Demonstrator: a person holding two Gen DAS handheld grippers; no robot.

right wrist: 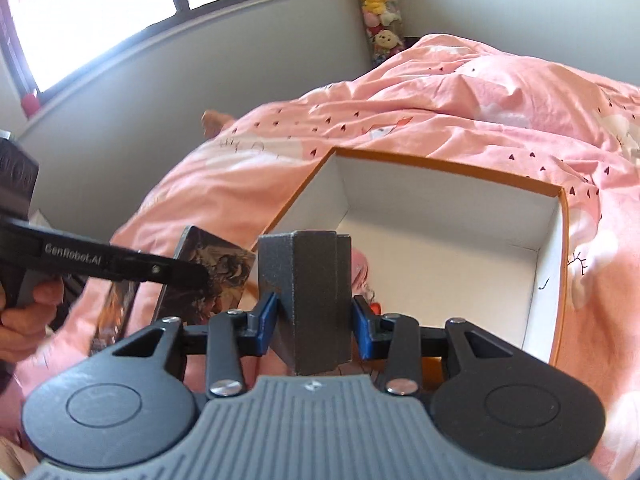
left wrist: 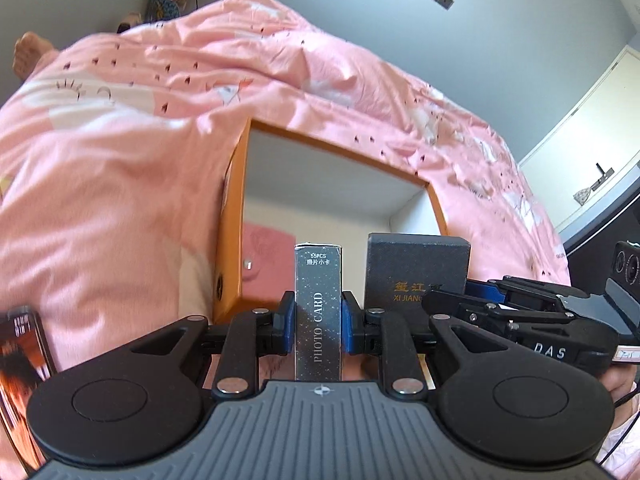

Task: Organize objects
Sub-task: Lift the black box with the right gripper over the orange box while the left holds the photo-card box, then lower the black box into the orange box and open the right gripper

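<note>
My left gripper [left wrist: 318,316] is shut on a narrow black box marked PHOTO CARD [left wrist: 318,276], held upright above the bed. A dark grey box [right wrist: 308,280] with gold lettering stands between the blue pads of my right gripper [right wrist: 314,320], which is shut on it. The same grey box [left wrist: 416,268] shows just right of the card box in the left wrist view. Beyond both lies an open orange box [right wrist: 440,170] with a white inside, on the pink duvet. A pink item [right wrist: 360,270] lies in its near corner.
A dark picture-covered case [right wrist: 216,268] lies on the duvet [right wrist: 440,112] left of the orange box. A person's bare foot [left wrist: 28,56] rests at the bed's far edge. Plush toys [right wrist: 380,4] fill the room corner. A hand [right wrist: 24,320] holds the left gripper's handle.
</note>
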